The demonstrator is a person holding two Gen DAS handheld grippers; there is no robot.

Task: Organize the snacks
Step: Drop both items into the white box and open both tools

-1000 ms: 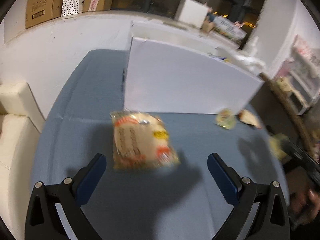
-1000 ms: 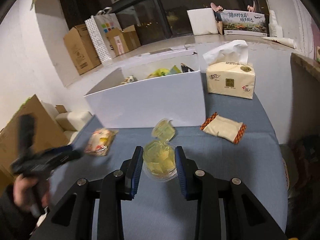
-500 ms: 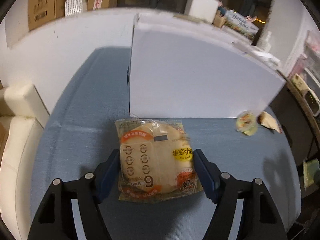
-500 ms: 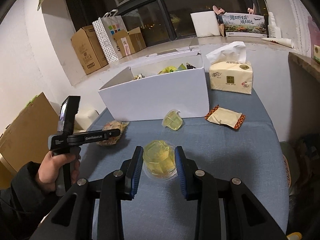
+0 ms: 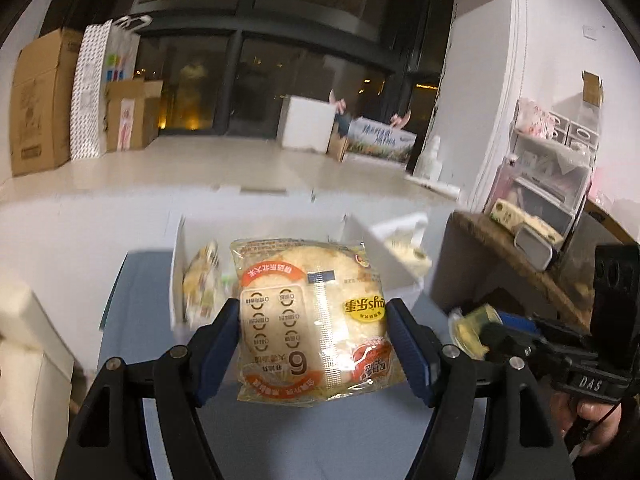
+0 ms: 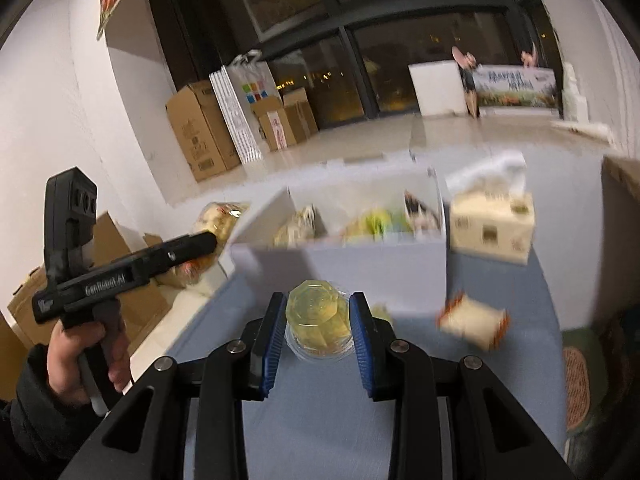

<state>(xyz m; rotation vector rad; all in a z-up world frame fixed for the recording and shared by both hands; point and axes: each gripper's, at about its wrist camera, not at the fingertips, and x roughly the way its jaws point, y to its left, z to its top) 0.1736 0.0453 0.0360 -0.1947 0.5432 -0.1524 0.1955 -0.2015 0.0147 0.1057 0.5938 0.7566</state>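
Left wrist view: left gripper clamped on bread packet, raised before white box. Right gripper closed around jelly cup above blue table.

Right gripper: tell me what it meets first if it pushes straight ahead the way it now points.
Probably the near wall of the white cardboard box. The right gripper, shut on the clear yellow jelly cup, points at that wall or just over its rim; motion blur and unclear depth leave this uncertain.
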